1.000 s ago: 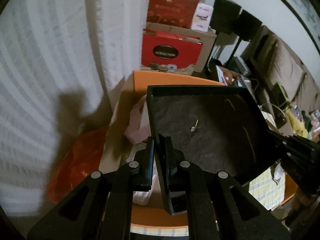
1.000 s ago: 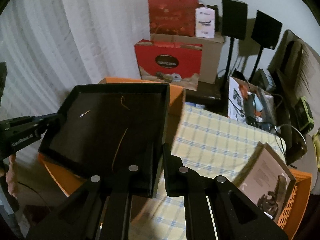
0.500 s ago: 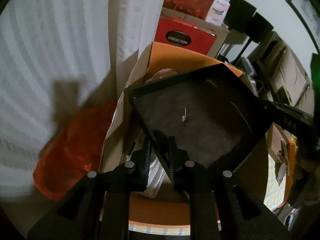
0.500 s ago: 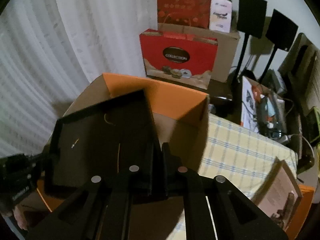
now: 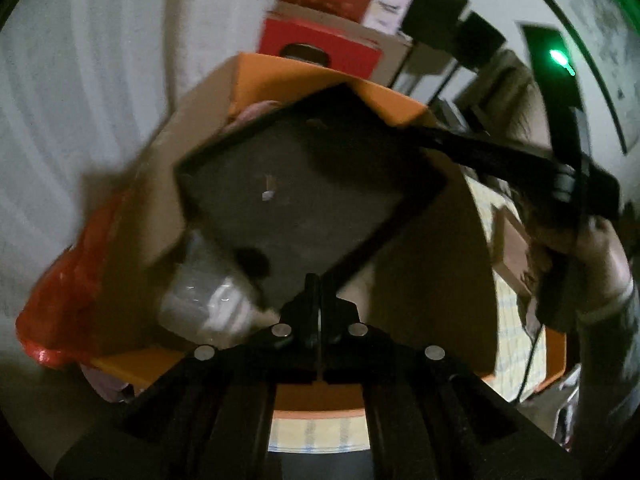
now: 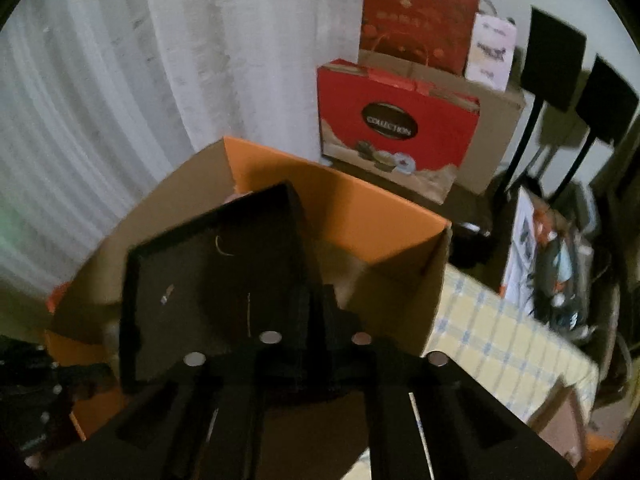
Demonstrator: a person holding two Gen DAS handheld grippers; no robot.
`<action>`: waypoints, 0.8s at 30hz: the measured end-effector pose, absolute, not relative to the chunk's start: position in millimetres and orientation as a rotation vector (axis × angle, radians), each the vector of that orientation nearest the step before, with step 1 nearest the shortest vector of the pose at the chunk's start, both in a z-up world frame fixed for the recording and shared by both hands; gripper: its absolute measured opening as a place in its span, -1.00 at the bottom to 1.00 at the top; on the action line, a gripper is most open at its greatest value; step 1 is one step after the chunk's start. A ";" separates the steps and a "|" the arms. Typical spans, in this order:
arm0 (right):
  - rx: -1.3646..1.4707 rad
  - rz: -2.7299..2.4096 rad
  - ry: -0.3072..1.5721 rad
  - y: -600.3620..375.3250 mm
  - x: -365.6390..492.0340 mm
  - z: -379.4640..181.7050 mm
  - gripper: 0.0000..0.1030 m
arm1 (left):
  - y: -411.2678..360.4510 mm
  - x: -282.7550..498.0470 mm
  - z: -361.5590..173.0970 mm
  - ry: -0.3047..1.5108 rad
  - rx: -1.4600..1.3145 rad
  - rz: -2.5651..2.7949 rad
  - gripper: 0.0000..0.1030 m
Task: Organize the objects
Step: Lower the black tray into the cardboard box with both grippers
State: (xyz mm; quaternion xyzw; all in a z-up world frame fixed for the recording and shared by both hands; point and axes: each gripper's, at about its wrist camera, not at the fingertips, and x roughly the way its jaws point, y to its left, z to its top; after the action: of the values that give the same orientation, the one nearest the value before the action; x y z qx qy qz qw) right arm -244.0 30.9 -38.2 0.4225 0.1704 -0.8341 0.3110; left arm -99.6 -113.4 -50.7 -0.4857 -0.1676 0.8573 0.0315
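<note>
My left fingers (image 5: 316,280) and right fingers (image 6: 320,300) both pinch the black tray (image 5: 304,184), tipped partway into the orange box (image 6: 360,208); it still needs setting down

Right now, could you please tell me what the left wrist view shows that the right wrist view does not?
Only the left wrist view shows the red plastic bag, the clear wrapped bundle inside the box, and the person's hand holding the right gripper.

Only the right wrist view shows the whole red COLLECTION bag and the checked cloth.

Both show the black tray gripped at opposite edges over the orange cardboard box.
</note>
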 end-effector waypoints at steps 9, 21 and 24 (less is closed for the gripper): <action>1.122 -2.238 0.411 45.3 -236.3 -23.4 -0.84 | -134.8 -140.4 -7.4 -0.315 -1.479 2.767 -0.52; 1.290 -2.110 0.236 55.4 -205.0 -25.6 -0.63 | -113.9 -203.1 -60.7 0.295 -1.720 2.741 -0.39; 1.282 -2.137 0.227 66.5 -201.2 -24.3 -0.61 | -114.9 -206.3 -70.6 0.290 -1.761 2.690 -0.55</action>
State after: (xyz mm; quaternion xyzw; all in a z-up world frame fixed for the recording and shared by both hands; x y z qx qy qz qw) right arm -201.2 66.5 -24.3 0.4862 0.0861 -0.8109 0.3141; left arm -206.3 -114.9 -70.6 -0.5449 0.0896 0.8326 -0.0432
